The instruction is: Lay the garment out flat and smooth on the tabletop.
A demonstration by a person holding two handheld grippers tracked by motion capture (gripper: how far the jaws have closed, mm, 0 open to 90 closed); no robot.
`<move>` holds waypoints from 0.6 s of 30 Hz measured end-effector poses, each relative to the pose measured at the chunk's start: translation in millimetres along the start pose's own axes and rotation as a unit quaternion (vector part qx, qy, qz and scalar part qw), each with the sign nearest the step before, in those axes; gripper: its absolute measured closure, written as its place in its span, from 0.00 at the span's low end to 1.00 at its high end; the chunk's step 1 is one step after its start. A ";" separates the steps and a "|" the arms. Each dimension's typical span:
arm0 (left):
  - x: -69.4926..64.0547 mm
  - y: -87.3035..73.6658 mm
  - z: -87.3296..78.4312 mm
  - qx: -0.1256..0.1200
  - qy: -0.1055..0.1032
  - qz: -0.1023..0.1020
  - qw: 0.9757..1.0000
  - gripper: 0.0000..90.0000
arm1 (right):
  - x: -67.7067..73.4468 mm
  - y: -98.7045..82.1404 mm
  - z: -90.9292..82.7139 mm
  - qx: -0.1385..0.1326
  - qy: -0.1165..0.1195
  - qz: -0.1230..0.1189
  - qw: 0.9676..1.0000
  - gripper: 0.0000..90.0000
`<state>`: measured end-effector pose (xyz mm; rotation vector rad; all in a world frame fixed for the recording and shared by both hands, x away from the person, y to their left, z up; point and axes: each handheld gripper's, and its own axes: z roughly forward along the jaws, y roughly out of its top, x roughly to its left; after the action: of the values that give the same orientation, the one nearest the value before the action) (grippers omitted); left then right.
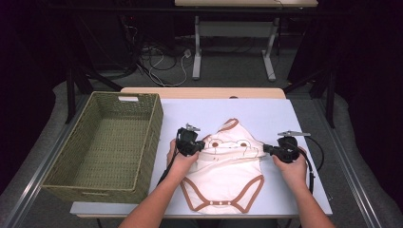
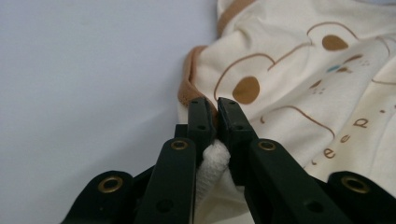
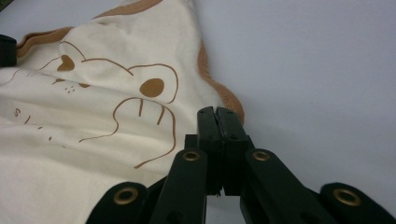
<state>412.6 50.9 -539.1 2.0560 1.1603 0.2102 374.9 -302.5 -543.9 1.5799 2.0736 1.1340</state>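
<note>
Dark floor with loose cables and the white legs of another table fill the far background, while a pale grey bench (image 1: 285, 114) carries the work in front. On its near middle lies a cream baby bodysuit (image 1: 223, 183) with brown trim at the neck, the armholes and the leg openings, where three snaps sit along the near edge. Its chest bears a brown line drawing of a bear's face with round eyes and small lettering below, and the fabric is bunched into a ridge running across between the two hands. At the garment's left side the left gripper (image 1: 202, 145) has its jaws drawn nearly together on the brown-edged armhole, with a fold of cream cloth pinched between the pads (image 2: 201, 122) and bulging out behind them in the left gripper view. At the garment's right side the right gripper (image 1: 266, 149) has its jaws pressed fully together on the brown-trimmed edge; in the right gripper view the closed tips (image 3: 217, 122) lie against that hem. A woven wicker basket (image 1: 147, 142) stands on the left of the bench, just beside the left hand (image 1: 180, 161) and apart from the bodysuit.
</note>
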 end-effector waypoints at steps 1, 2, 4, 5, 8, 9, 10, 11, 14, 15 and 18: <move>1.9 0.8 -2.0 -0.006 0.001 -0.002 1.000 0.94 | 0.9 0.4 -0.9 -0.002 0.000 0.001 1.000 1.00; 3.6 1.5 -4.5 -0.011 -0.005 -0.013 1.000 0.94 | 0.8 0.6 -1.2 -0.003 0.004 0.000 1.000 1.00; 7.1 3.3 -9.7 -0.021 -0.008 -0.022 1.000 0.94 | 1.8 1.5 -2.8 -0.005 0.006 0.000 1.000 1.00; 8.6 4.6 -12.4 -0.023 -0.007 -0.024 0.999 0.94 | 2.4 1.8 -3.1 -0.008 0.004 -0.001 1.000 1.00; 10.7 7.0 -16.1 -0.037 -0.010 -0.031 0.999 0.94 | 3.8 2.9 -4.2 -0.011 0.007 -0.003 1.000 1.00; 11.6 8.0 -17.3 -0.042 -0.011 -0.035 0.998 0.94 | 4.3 3.2 -4.5 -0.011 0.007 -0.002 1.000 1.00; 12.7 9.2 -18.1 -0.047 -0.015 -0.043 0.998 0.94 | 4.6 3.2 -4.5 -0.012 0.010 -0.002 1.000 1.00; 13.4 9.6 -18.6 -0.050 -0.017 -0.047 0.998 0.94 | 4.6 3.2 -4.6 -0.011 0.010 -0.003 1.000 1.00; 16.8 10.5 -18.4 -0.056 -0.028 -0.067 0.996 0.94 | 3.9 2.5 -4.1 -0.008 0.008 -0.008 1.000 1.00; 18.0 10.4 -18.0 -0.056 -0.030 -0.076 0.995 0.94 | 3.9 2.4 -4.0 -0.008 0.008 -0.007 1.000 1.00; 20.9 10.1 -15.6 -0.052 -0.034 -0.086 0.994 0.94 | 4.3 2.7 -4.3 -0.009 0.009 -0.008 1.000 1.00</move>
<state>423.9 72.7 -525.7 1.8473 1.2493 0.1137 372.5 -300.1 -538.2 1.5481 2.0766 1.1619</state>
